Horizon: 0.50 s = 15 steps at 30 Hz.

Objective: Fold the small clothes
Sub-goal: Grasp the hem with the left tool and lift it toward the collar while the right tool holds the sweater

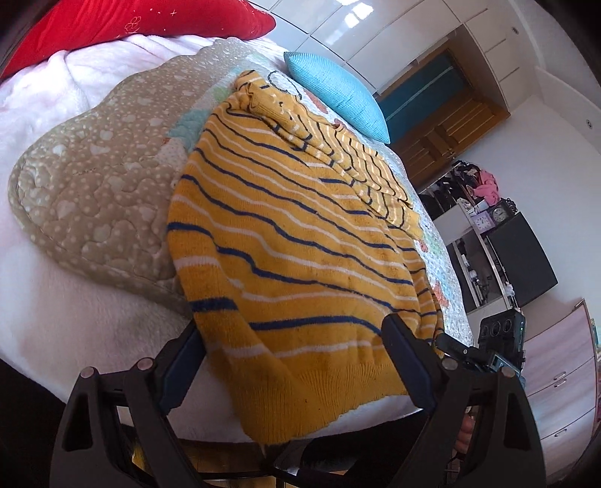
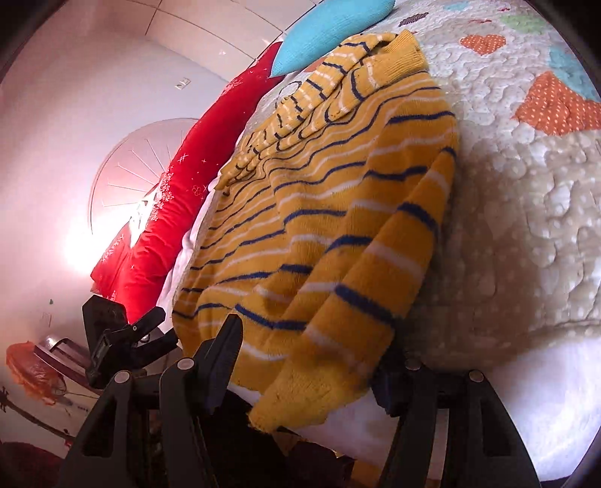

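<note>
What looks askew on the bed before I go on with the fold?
The striped sweater lies crooked: its hem hangs over the bed's near edge, and a sleeve lies bunched and wrinkled across its top. Some dark specks show on the knit near the hem. Nothing looks spilled or torn.

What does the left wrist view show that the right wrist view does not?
Only the left wrist view shows the wooden door, the clock and the left gripper, open around the sweater's hem. Only the right wrist view shows the round wall panel and the right gripper. Both show the sweater, blue pillow, red pillow and quilt.
</note>
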{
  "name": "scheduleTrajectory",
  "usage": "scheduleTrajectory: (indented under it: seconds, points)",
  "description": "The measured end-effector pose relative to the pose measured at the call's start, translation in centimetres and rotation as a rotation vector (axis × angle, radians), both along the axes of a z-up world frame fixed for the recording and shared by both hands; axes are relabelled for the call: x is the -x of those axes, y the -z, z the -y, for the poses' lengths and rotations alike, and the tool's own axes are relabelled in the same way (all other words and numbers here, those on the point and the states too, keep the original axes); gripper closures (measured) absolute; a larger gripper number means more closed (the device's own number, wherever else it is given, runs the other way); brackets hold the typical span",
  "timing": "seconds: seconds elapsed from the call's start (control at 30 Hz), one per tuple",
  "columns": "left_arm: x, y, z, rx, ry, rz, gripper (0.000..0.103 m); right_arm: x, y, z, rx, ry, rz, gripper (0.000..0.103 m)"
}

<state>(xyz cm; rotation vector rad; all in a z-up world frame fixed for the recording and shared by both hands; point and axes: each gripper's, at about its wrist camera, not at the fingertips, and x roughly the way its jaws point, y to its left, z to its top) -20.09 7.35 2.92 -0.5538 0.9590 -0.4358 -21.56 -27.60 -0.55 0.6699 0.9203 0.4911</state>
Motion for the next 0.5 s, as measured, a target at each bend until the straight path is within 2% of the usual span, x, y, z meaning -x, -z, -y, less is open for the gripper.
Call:
scheduleTrajectory:
  seconds: [0.13,0.2,0.27,0.3,0.33,0.37,0.4,0.43,0.47,0.5]
  points:
    - [-0.5,0.5,0.1,0.003,-0.029,-0.027,0.013,0.7,-0.1,-1.2,0.061,0.074,0.021,0.042]
    - [-1.0,0.5,0.6,-0.028,-0.047,-0.04,0.013,0.7,-0.1,-2.1,0.116,0.118,0.015,0.053]
    - [-1.1,0.3,1.3,-0.09,-0.062,-0.048,0.014,0.5,-0.3,-2.6,0.188,0.156,0.002,0.074]
    - [-1.1,0.2,1.6,-0.133,-0.074,-0.052,0.026,0.5,-0.3,-2.7,0.206,0.17,-0.007,0.077]
    - [-1.2,0.0,1.9,-0.209,-0.093,-0.058,0.04,0.2,-0.4,-2.8,0.207,0.177,-0.016,0.083]
    - [-1.3,-0.1,2.2,-0.308,-0.111,-0.065,0.076,0.1,-0.4,-2.6,0.191,0.174,-0.023,0.086]
    - [-1.4,-0.2,2.1,-0.332,-0.108,-0.07,0.08,-0.1,-0.4,-2.4,0.165,0.167,-0.029,0.086]
    - [-1.4,-0.2,1.4,-0.288,-0.112,-0.078,0.082,-0.1,-0.3,-2.0,0.138,0.16,-0.039,0.088]
    - [-1.4,-0.2,0.6,-0.239,-0.12,-0.093,0.091,0.0,-0.3,-1.2,0.112,0.15,-0.046,0.089]
    - [-1.3,-0.4,-0.1,-0.197,-0.117,-0.1,0.095,0.2,-0.2,-0.9,0.085,0.139,-0.052,0.089]
